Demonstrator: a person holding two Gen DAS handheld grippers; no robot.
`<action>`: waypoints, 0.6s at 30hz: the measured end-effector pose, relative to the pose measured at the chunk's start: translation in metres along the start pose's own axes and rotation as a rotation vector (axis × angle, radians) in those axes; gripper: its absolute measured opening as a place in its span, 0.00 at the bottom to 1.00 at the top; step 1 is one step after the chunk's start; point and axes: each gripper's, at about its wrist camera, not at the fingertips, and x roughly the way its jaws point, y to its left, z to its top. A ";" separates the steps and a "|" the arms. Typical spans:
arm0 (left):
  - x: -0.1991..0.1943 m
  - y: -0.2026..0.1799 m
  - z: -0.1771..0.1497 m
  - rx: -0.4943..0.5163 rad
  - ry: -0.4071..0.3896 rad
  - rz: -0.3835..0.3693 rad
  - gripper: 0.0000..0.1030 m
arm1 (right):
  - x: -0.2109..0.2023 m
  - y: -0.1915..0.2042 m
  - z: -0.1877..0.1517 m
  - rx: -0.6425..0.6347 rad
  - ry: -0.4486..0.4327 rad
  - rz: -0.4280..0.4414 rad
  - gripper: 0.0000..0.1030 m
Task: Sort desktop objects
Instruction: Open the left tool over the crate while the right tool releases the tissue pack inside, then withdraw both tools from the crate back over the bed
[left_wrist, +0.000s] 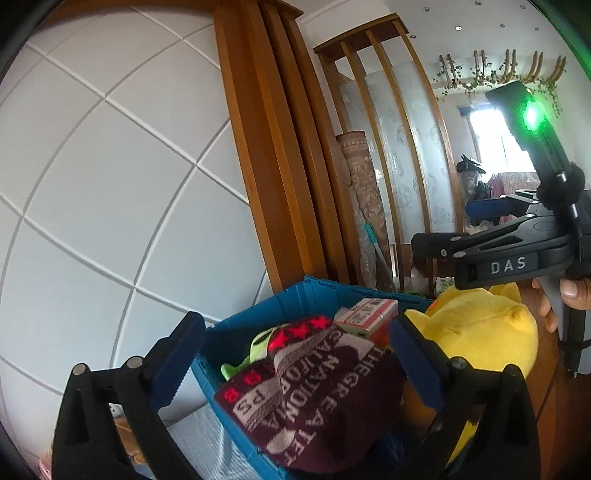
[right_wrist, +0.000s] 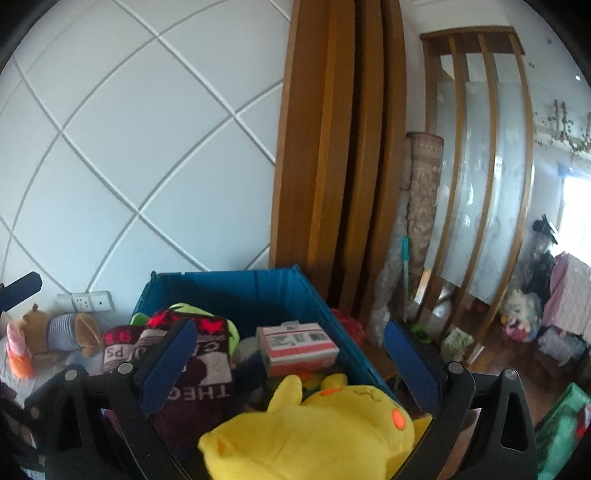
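Note:
A blue crate (left_wrist: 280, 306) (right_wrist: 236, 291) holds a maroon lettered towel (left_wrist: 317, 391) (right_wrist: 199, 373), a yellow plush toy (left_wrist: 480, 328) (right_wrist: 317, 432), a red and white box (left_wrist: 369, 314) (right_wrist: 299, 347) and a green item (left_wrist: 251, 354). My left gripper (left_wrist: 295, 369) is open just above the towel, holding nothing. My right gripper (right_wrist: 291, 373) is open above the yellow plush, holding nothing. The right gripper also shows in the left wrist view (left_wrist: 443, 229), held by a hand.
A white panelled wall (left_wrist: 110, 184) and wooden slats (right_wrist: 332, 147) stand behind the crate. Small plush toys (right_wrist: 51, 332) lie left of the crate below a wall socket (right_wrist: 85, 301). A rolled rug (right_wrist: 421, 221) leans at the right.

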 end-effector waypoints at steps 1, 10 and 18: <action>-0.004 0.001 -0.003 -0.002 -0.001 0.001 0.98 | -0.007 0.005 -0.001 -0.004 -0.005 0.002 1.00; -0.064 0.019 -0.033 -0.025 -0.010 0.007 1.00 | -0.058 0.039 -0.021 0.006 -0.049 0.014 1.00; -0.143 0.045 -0.085 -0.044 0.040 0.078 1.00 | -0.134 0.103 -0.078 0.047 -0.109 0.116 1.00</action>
